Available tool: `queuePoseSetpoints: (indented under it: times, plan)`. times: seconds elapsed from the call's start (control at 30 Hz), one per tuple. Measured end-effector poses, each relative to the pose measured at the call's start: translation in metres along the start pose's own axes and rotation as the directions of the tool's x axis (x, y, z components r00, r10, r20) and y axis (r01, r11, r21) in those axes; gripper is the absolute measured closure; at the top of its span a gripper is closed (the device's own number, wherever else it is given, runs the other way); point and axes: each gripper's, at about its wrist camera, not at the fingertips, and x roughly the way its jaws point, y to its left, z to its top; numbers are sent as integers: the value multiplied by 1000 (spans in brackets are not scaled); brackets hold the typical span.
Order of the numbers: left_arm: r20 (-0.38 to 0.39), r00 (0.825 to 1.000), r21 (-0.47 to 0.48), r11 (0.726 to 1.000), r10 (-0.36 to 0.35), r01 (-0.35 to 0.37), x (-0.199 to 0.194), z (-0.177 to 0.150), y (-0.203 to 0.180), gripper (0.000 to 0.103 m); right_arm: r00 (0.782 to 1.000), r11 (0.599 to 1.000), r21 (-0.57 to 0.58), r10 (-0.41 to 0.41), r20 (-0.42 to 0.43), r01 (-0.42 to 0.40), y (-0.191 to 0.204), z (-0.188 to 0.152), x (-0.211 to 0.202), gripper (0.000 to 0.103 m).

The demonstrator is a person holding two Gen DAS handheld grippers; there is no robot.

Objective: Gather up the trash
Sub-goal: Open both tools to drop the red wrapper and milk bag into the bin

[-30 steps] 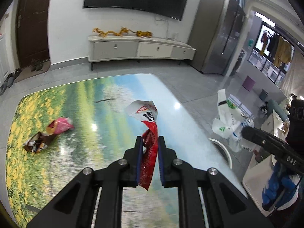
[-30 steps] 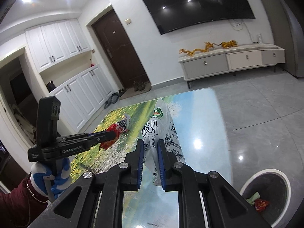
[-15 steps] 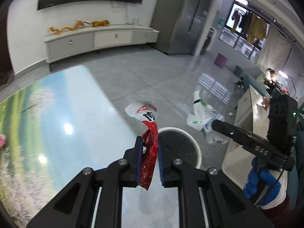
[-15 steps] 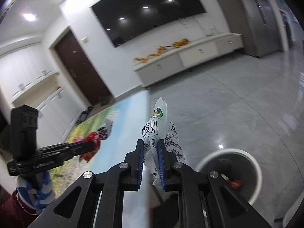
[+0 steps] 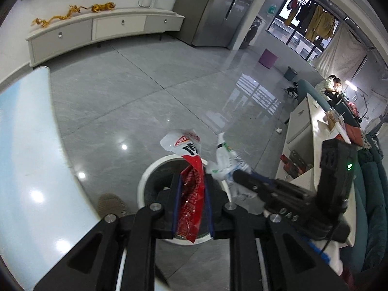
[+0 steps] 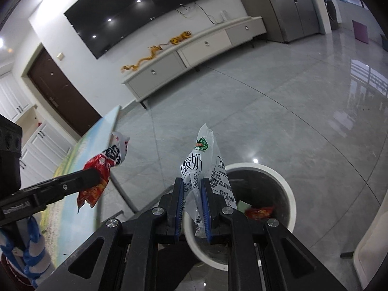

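Both grippers over the bin, each clamped on trash.
Left gripper (image 5: 191, 189) pinches a crumpled red-and-white snack wrapper (image 5: 190, 181); right gripper (image 6: 191, 201) pinches a white plastic yogurt pouch (image 6: 201, 167) above the round white-rimmed trash bin (image 6: 288, 189).

Trash bin (image 6: 287, 189) on floor, right of table (image 5: 29, 169); wrapper (image 6: 259, 212) in bin.

A red-and-white wrapper (image 5: 190, 189), a white pouch (image 6: 201, 169) with black print, a white-rimmed dark bin (image 6: 288, 189).
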Motion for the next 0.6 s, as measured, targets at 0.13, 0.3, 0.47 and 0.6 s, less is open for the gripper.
queuePoseSetpoints:
  times: [0.13,0.3,0.47,0.6]
  plan:
    - [-21,999,-26,999,-27,27,18,5,-2,71,999,999,10,-33,-28,34,-9,2,14,86]
    - [-14,999,-54,998,-45,44,22,4,-1,52,995,997,19,-72,-63,73,-21,-1,28,74]
    - [-7,1000,-61,998,-29,29,16,1,1,51,994,996,36,-85,-65,87,-24,-2,29,58]
    - [12,1000,-63,998,-4,5,3,-3,3,51,995,996,36,-84,-59,86,-22,0,27,57]
